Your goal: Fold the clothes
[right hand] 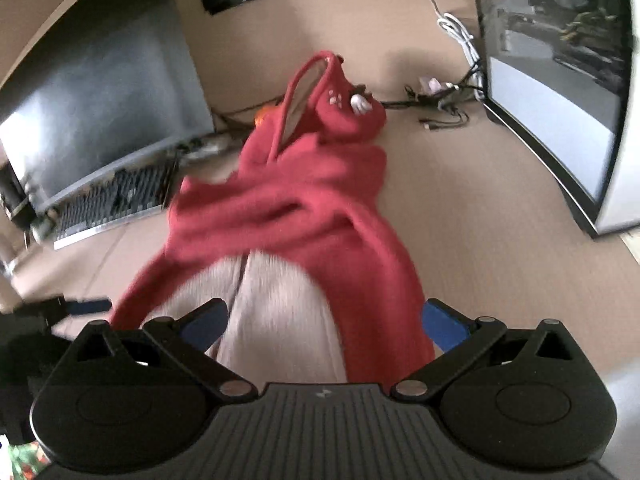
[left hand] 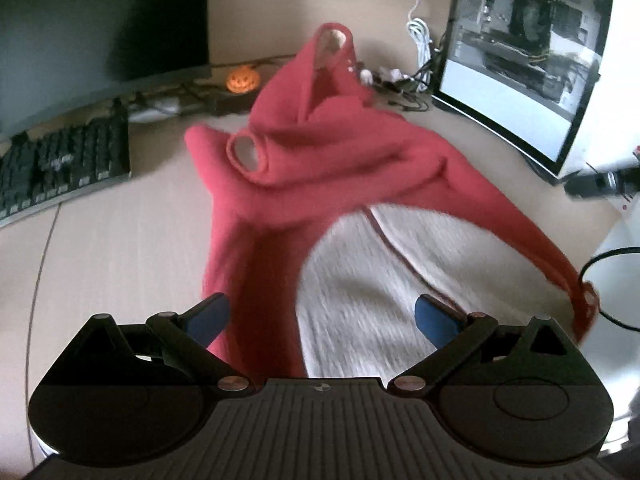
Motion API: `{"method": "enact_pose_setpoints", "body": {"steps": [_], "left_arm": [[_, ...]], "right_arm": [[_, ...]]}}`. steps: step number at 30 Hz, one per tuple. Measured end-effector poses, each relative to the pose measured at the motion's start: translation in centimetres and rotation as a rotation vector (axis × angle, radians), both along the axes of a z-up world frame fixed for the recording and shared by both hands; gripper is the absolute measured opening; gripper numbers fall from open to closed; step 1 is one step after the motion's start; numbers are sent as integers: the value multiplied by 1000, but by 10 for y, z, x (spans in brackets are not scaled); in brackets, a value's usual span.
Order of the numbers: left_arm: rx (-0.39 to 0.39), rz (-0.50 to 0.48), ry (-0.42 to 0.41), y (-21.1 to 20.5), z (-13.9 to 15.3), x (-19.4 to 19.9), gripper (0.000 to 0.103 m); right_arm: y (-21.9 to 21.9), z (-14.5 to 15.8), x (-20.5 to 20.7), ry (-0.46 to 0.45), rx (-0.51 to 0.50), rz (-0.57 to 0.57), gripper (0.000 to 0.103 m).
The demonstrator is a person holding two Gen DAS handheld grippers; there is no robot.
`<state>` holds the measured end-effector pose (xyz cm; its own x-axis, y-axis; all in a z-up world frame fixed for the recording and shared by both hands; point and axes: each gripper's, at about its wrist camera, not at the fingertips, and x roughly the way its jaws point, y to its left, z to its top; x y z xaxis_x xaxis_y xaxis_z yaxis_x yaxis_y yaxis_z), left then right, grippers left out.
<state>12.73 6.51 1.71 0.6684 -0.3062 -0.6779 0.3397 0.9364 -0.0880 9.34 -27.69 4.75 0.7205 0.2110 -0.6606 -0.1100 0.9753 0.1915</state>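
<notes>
Right now your left tongs (left hand: pixel 322 318) and right tongs (right hand: pixel 324 326) both gape wide, gripping nothing. Between each pair's fingers lies the red garment (left hand: pixel 320 160), pale lining up, on the counter (left hand: pixel 120 248). Beyond sit a keyboard (left hand: pixel 64 168) and monitor (left hand: pixel 528 52).

No text, number or brand can be read in either view. The keyboard (left hand: pixel 64 168) has key legends too blurred to make out. The screen (left hand: pixel 528 52) shows a grey picture with no legible words. A small emblem on each gripper body is a mark, not letters.
</notes>
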Motion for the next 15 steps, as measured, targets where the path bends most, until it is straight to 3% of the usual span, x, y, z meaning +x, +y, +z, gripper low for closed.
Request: {"method": "enact_pose_setpoints", "body": {"steps": [2, 4, 5, 8, 10, 15], "left_arm": [[-22, 16, -3, 5, 0, -19, 101], [-39, 38, -5, 11, 1, -35, 101], [-44, 51, -4, 14, 2, -41, 101], [-30, 106, 1, 18, 3, -53, 102], [-1, 138, 17, 16, 4, -60, 102], [128, 158, 23, 3, 0, -94, 102]], "right_arm": [[-4, -4, -21, -38, -123, -80, 103], [-15, -16, -23, -26, -366, -262, 103], [-26, -22, -22, -17, -429, -337, 103], [-66, -28, -27, 15, -342, -424, 103], [-72, -28, -42, -26, -267, -321, 103], [-45, -56, -72, -19, -245, 18, 103]]}}
